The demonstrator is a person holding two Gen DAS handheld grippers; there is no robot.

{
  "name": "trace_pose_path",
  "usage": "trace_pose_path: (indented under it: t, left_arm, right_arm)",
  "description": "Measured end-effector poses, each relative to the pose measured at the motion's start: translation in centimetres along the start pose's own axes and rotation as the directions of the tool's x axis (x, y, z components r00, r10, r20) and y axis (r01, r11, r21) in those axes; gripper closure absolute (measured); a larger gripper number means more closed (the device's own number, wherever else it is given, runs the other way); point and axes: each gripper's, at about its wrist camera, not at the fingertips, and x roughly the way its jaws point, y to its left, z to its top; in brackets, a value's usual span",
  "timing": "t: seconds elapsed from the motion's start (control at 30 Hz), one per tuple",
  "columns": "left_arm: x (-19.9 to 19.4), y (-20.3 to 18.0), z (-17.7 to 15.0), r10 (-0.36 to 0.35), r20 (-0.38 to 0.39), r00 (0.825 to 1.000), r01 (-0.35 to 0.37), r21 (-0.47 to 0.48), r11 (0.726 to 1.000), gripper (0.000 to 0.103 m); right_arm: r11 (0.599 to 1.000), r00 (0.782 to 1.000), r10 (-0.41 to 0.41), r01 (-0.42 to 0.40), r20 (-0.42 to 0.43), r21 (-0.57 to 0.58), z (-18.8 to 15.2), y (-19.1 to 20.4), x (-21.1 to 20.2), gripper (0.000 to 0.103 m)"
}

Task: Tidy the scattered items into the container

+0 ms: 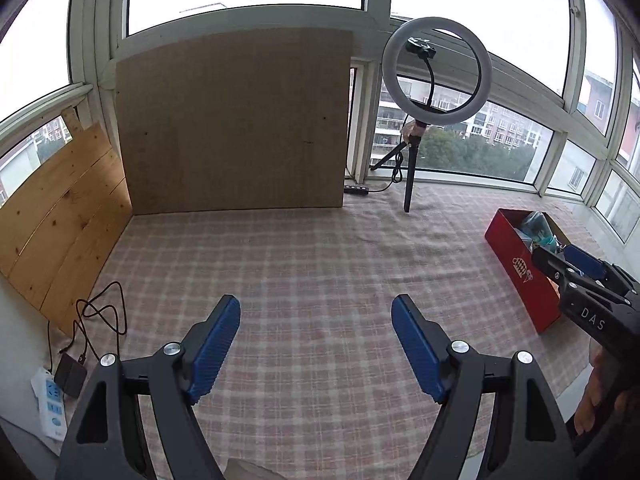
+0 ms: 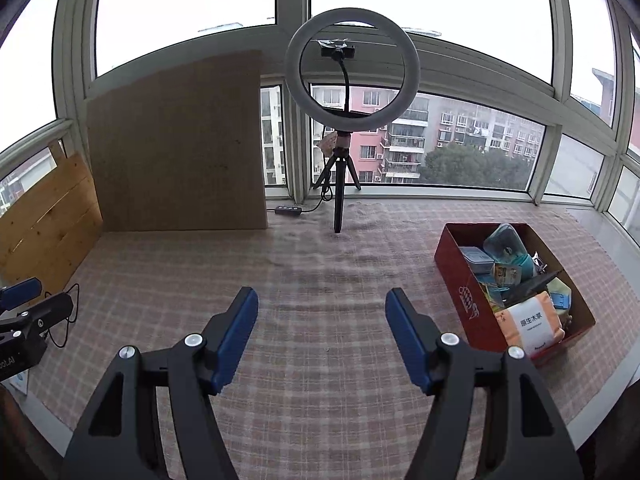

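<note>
The checked cloth (image 2: pixel 320 280) covers the sill under me, bare btwn my fingers. A cardboard sheet (image 2: pixel 176 148) stands upright at the back left, w/ a wood panel (image 2: pixel 44 216) beside it. A ring light (image 2: pixel 352 80) on its tripod stands centre back. The red box (image 2: pixel 460 280) sits on my right, long axis running away from me, packed w/ items incl. a tissue pack (image 2: pixel 532 324). My left gripper (image 1: pixel 316 352) and right gripper (image 2: pixel 322 340) both gape, grasping nothing.

The left tool (image 1: pixel 316 344) hangs open-jawed above the checked cloth (image 1: pixel 312 248).
</note>
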Motion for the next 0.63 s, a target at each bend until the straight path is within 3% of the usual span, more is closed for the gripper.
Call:
trace_pose_path:
  t: [0.63]
  left_arm:
    - [1.0, -0.4, 0.4, 0.022, 0.006, 1.0, -0.022, 0.008, 1.0, 0.027]
  right_arm:
    - [1.0, 1.0, -0.002, 0.003, -0.027, 0.016, 0.1, -0.7, 1.4, 0.038]
